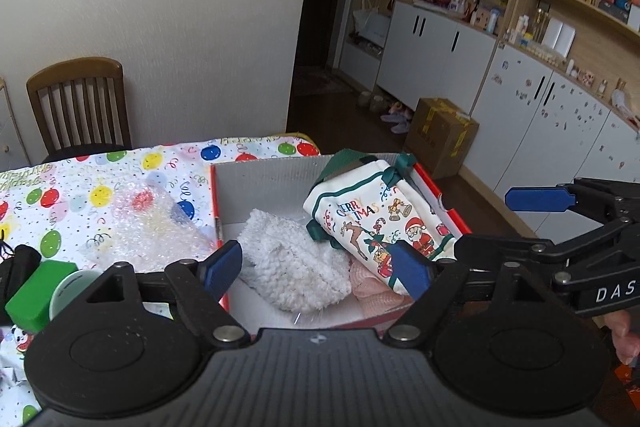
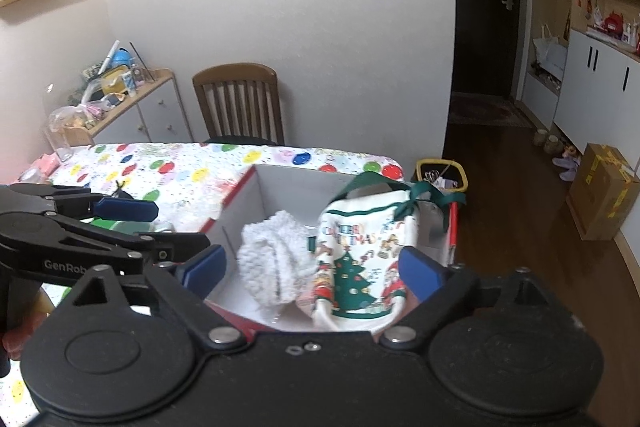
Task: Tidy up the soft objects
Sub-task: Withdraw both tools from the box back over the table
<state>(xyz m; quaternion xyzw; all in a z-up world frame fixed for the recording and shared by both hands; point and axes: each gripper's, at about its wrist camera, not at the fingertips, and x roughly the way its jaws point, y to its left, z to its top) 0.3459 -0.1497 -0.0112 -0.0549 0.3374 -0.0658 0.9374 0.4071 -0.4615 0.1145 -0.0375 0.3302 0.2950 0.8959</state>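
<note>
Both claws are spread wide, holding nothing: left claw (image 1: 318,267), right claw (image 2: 312,267). In the box (image 1: 256,187), the Christmas bag (image 1: 376,223) leans at 3 o'clock of the fluffy white cloth (image 1: 292,267).

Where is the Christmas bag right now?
In both wrist views the Christmas bag sits inside the red-edged box, leaning against its right wall, with the white fluffy item to its left.

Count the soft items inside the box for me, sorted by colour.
White fluffy fleece cloth: 1
White Christmas-print fabric bag with green trim: 1
Pink knitted cloth: 1
Total: 3 inside the red-edged white cardboard box
</note>
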